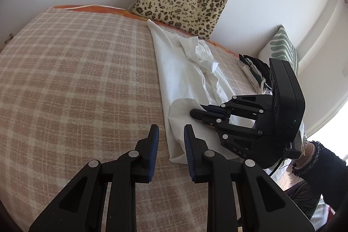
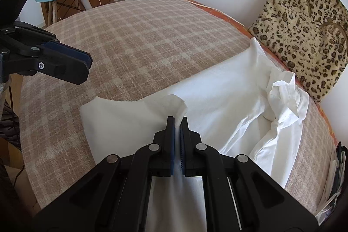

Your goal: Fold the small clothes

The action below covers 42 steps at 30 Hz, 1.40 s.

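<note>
Two tools in play: our right tool is clamped on a raised fold of the white garment, which lies spread over the right part of the checked bed cover, crumpled toward the leopard-print cushion. Our left tool hangs just beside the garment's near corner, pads slightly apart, nothing between them.

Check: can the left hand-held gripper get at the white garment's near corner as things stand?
Probably yes. The left hand-held gripper hovers open beside the white garment, nothing between; the right hand-held gripper pinches another spot.
</note>
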Motion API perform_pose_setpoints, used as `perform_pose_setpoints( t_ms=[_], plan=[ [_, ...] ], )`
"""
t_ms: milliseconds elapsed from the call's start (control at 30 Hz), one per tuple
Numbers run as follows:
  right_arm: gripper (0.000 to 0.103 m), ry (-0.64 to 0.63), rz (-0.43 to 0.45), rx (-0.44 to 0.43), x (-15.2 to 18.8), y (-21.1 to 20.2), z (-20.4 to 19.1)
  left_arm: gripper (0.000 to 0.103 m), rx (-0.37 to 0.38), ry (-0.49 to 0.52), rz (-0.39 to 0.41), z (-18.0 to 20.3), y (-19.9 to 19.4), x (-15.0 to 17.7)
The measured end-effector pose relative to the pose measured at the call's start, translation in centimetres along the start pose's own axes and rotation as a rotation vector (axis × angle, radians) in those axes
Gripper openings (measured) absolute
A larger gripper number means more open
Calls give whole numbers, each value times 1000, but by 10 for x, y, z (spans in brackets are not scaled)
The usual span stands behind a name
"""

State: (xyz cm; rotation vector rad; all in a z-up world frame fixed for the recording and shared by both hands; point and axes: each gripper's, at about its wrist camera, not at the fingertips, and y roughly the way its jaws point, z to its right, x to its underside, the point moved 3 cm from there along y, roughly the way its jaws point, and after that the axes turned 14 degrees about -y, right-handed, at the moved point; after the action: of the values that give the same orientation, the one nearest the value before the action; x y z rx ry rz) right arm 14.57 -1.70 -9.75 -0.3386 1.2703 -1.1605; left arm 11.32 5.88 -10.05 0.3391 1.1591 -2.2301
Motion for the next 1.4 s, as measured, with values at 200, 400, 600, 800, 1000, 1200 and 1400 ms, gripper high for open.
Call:
perform_pose_setpoints(
  t_ms=[200, 400, 600, 800, 1000, 1200, 1400],
  plan=[
    [7, 98, -26, -50, 4, 3, 14, 22, 65, -60, -136, -1, 24, 15],
    [41, 386, 46, -230, -1, 0, 59, 22, 23, 46, -147, 13, 31, 25],
    [41, 410, -78, -374, -10, 33, 50, 21, 6, 95, -138, 15, 31, 26],
    [5, 339, -25, -363, -19, 23, 31, 21, -7, 112, -148, 14, 31, 30],
    [5, 282, 32, -260, -35, 23, 40, 17, -37, 87, -172, 6, 35, 32],
    [10, 470, 52, -235, -8, -13, 85, 17, -81, 142, -113, 16, 13, 28],
    [25, 537, 52, -117, 41, -72, 109, 17, -44, 231, -4, 42, -7, 11]
  ],
)
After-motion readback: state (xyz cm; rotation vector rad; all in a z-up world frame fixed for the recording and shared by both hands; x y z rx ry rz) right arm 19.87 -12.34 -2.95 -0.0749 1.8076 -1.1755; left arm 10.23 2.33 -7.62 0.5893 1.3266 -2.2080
